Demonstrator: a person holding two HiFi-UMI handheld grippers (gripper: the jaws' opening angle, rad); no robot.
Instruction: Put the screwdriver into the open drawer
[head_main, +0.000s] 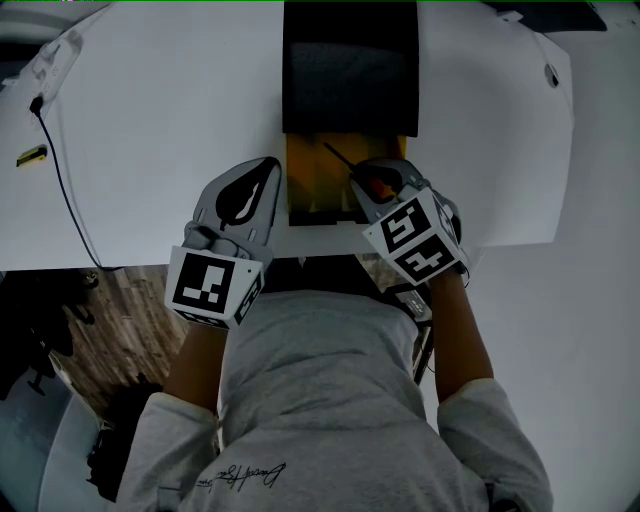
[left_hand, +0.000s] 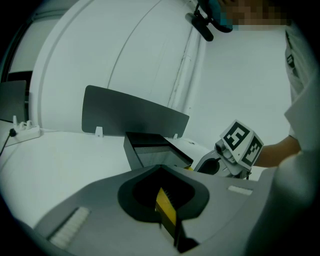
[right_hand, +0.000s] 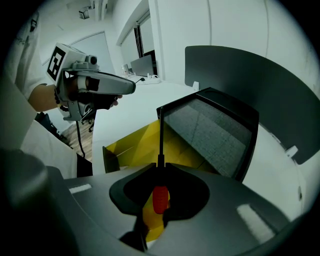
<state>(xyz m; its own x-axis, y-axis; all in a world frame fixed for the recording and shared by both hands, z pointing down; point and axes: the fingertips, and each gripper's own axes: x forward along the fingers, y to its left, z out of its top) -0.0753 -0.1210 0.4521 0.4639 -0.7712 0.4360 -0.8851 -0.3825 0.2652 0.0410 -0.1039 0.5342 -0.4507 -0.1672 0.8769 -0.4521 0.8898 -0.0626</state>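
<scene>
The screwdriver (head_main: 376, 184) has a red handle and a thin black shaft, and my right gripper (head_main: 362, 170) is shut on the handle. Its shaft points up and left over the yellow open drawer (head_main: 310, 190) of the dark cabinet (head_main: 350, 70). In the right gripper view the red handle (right_hand: 160, 199) sits between the jaws and the shaft rises over the drawer (right_hand: 132, 145). My left gripper (head_main: 270, 165) hovers just left of the drawer, jaws together and holding nothing. In the left gripper view its tips (left_hand: 159, 169) face the cabinet (left_hand: 150, 150), with the right gripper (left_hand: 220, 162) beyond.
The cabinet stands on a white table (head_main: 150, 120) whose front edge runs just below the grippers. A black cable (head_main: 60, 180) trails over the table's left side. A grey screen (left_hand: 135, 115) stands behind the cabinet. Wooden floor (head_main: 110, 310) shows below left.
</scene>
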